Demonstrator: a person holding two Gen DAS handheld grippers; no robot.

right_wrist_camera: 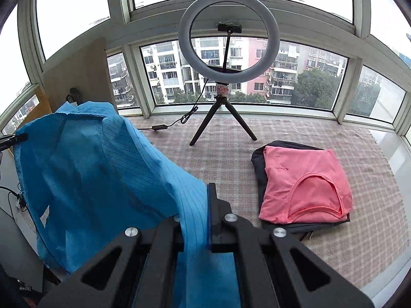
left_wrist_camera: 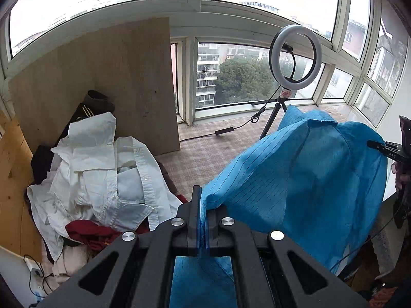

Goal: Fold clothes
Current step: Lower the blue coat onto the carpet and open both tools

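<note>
1. A blue pinstriped garment (left_wrist_camera: 308, 179) hangs lifted in the air, spread out.
2. White shirts (left_wrist_camera: 102, 169) lie heaped, unfolded.
3. A pink top (right_wrist_camera: 305, 184) lies folded, apparently atop dark clothing.

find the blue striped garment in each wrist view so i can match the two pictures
Left wrist view: the blue striped garment fills the right half, hanging from the left hand-held gripper at bottom centre.
Right wrist view: it fills the left half, pinched in the right hand-held gripper at bottom centre.
Shared landmark: the ring light on its tripod, standing by the window.
</note>
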